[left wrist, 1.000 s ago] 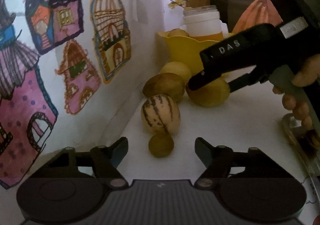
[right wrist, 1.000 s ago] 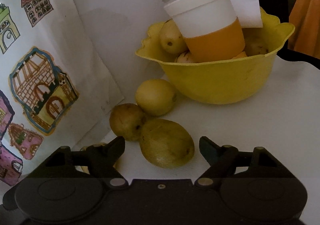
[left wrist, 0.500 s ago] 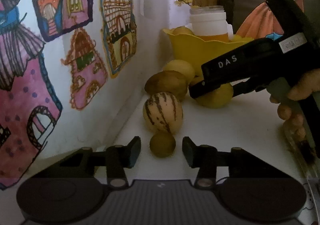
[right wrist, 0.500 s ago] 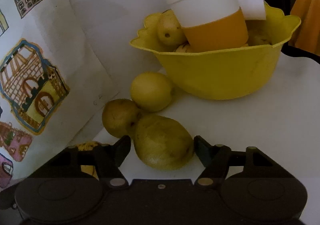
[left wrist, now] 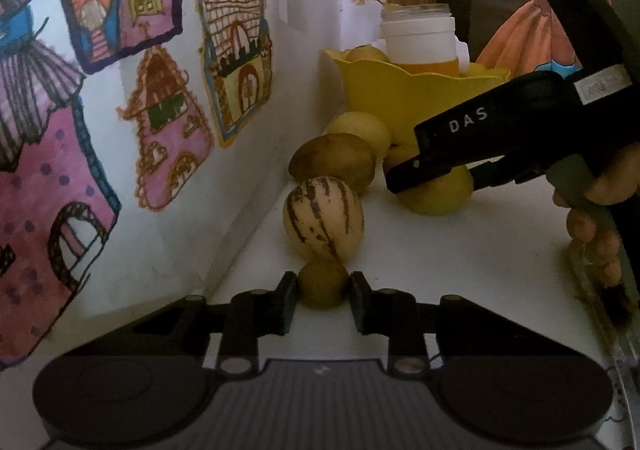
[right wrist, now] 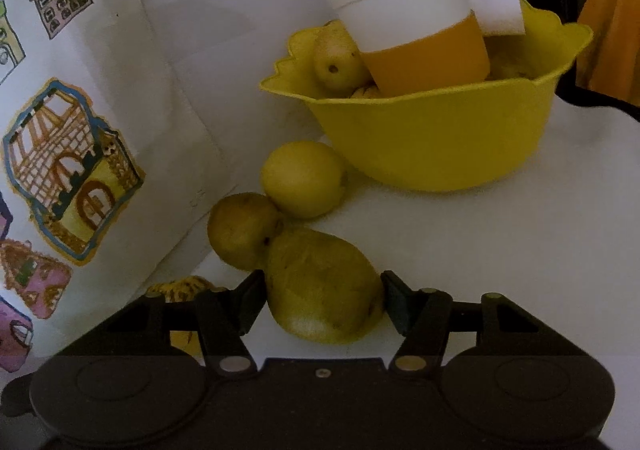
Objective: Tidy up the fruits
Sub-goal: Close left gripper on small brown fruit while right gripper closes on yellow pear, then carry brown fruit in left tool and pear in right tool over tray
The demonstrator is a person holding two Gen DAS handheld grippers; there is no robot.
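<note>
Between its just-closing pads, the left gripper (left wrist: 323, 296) clasps a small round fruit (left wrist: 323, 287); right gripper (right wrist: 323, 300) clamps a pear (right wrist: 320, 282).

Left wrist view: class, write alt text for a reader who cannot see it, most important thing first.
The left tool is closed on a small round greenish fruit on a white surface, just in front of a striped melon-like fruit. Further back, the right tool grips a larger yellow-green fruit near a yellow bowl. Drawings of houses cover the wall at left.
</note>
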